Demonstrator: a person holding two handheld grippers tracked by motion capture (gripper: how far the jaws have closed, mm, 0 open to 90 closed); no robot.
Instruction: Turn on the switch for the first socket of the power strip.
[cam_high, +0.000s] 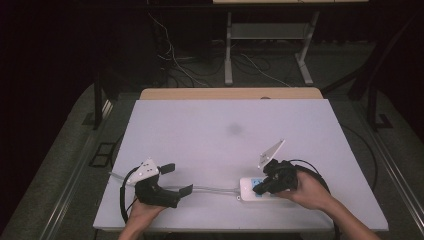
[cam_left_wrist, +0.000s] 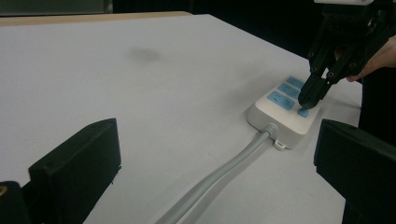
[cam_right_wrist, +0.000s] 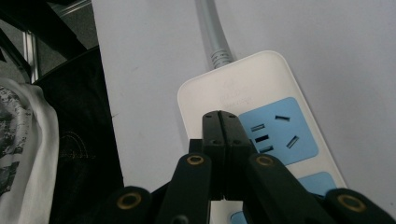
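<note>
Two grippers on the white table (cam_high: 210, 130), one per hand. Left gripper (cam_high: 180, 180) sits near the front-left edge, jaws spread wide, nothing between them. In the left gripper view its two black jaws frame the bottom corners with bare table between.

Right gripper (cam_high: 260, 188) is at front right, tilted down onto the power strip (cam_high: 247, 190). Jaws are pressed together, no gap, per the right gripper view. The closed tip (cam_right_wrist: 221, 122) rests on the strip's white top, just beside the first blue socket panel (cam_right_wrist: 278, 133) and on the edge side of it. From the left gripper view the same tip (cam_left_wrist: 310, 93) comes down at a small blue patch (cam_left_wrist: 303, 112) near the strip's front corner; looks like contact, but I cannot tell whether it is pressing.

Power strip: white body, blue socket faces in a row, lying flat near the front edge of the table, right of centre. Its grey cable (cam_high: 210, 189) leaves the left end and runs along the table toward the left gripper, passing just under its jaws in the high view.

Faint dark smudge (cam_high: 234, 129) on the table mid-surface, well apart from both grippers. Right hand (cam_high: 307, 192) wraps the gripper body; left hand (cam_high: 145, 212) holds the other from below.
</note>
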